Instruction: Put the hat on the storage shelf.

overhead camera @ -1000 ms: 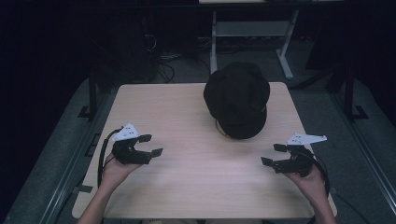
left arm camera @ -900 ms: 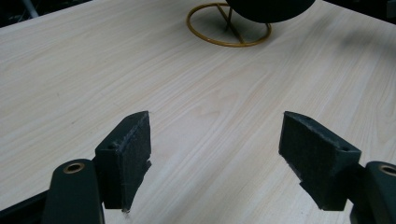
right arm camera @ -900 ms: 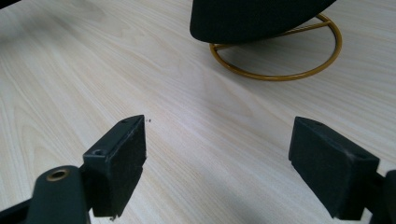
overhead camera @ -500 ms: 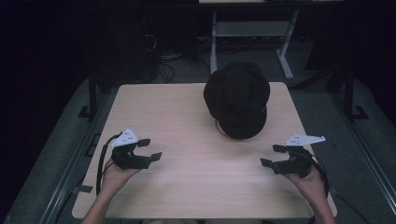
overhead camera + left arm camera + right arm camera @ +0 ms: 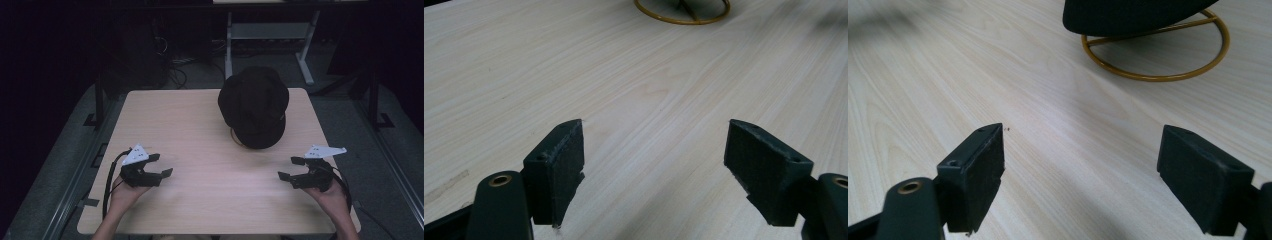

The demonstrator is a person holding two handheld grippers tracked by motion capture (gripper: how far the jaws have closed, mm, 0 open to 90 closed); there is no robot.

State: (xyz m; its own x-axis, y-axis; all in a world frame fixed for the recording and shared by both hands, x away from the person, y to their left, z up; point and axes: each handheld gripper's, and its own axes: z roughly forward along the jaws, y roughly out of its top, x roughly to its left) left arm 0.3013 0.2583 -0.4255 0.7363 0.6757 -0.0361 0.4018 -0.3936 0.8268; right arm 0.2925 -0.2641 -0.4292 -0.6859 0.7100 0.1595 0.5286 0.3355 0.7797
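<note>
Both grippers have slid slightly back toward the near desk (image 5: 200,125) edge. Left gripper (image 5: 159,165) and right gripper (image 5: 291,168) gape wide, empty. Black hat (image 5: 254,106) sits on gold stand (image 5: 1168,75), far-centre. Pre-reach; next likely approach the hat.

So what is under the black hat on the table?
The black hat sits on a brass-coloured wire stand, whose ring base rests on the table. A cross bar shows inside the ring; the upper part of the stand is hidden by the hat.
</note>
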